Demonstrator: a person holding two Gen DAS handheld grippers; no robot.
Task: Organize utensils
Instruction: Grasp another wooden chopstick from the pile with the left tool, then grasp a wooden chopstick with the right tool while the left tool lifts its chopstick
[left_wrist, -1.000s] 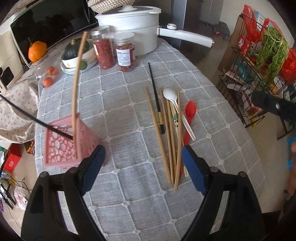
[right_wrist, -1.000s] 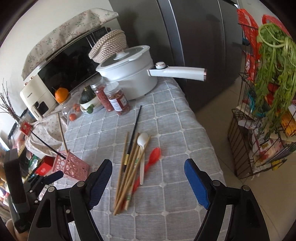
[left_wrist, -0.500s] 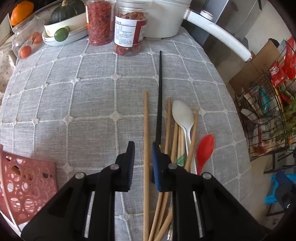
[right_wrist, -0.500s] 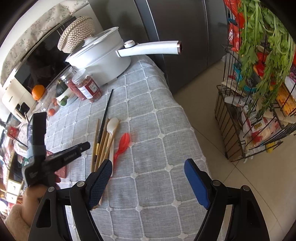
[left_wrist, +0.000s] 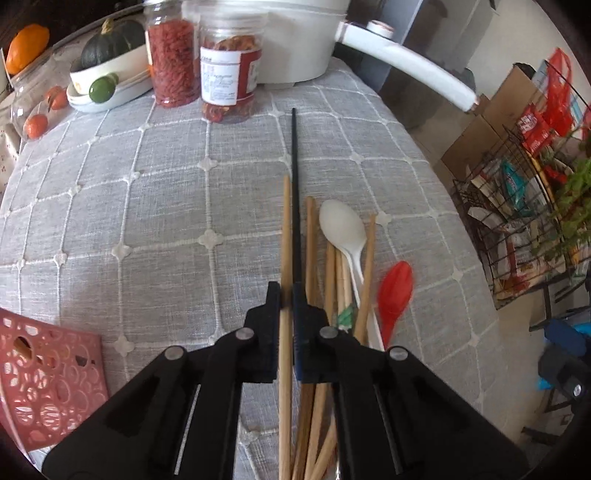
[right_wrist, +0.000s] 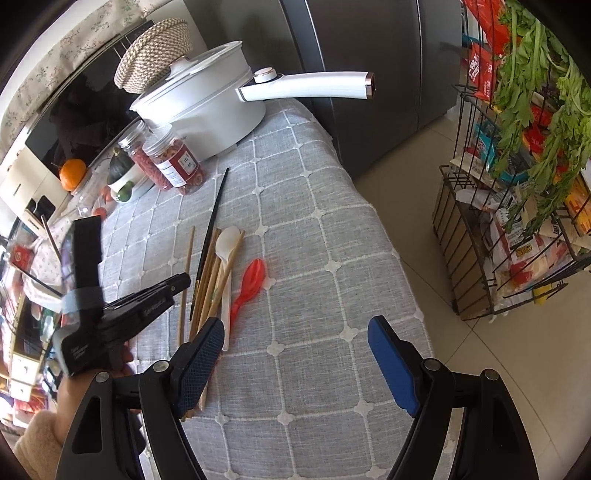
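My left gripper (left_wrist: 286, 295) is shut on a wooden chopstick (left_wrist: 285, 229), the leftmost of a pile on the grey tablecloth; it also shows in the right wrist view (right_wrist: 183, 280). Beside it lie a black chopstick (left_wrist: 294, 177), several more wooden chopsticks (left_wrist: 365, 266), a white spoon (left_wrist: 341, 225) and a red spoon (left_wrist: 395, 291). The pink perforated basket (left_wrist: 44, 373) sits at the lower left. My right gripper (right_wrist: 295, 339) is open and empty above the table's near edge, right of the pile (right_wrist: 212, 273).
Two jars (left_wrist: 229, 74), a white pot with a long handle (right_wrist: 306, 86), a bowl with a squash (left_wrist: 110, 51) and an orange (right_wrist: 72, 173) stand at the far end. A wire rack with greens (right_wrist: 517, 184) stands on the floor to the right.
My left gripper has dropped to the pile and closed its fingers on the leftmost wooden chopstick. The right gripper has shifted slightly and stays open.
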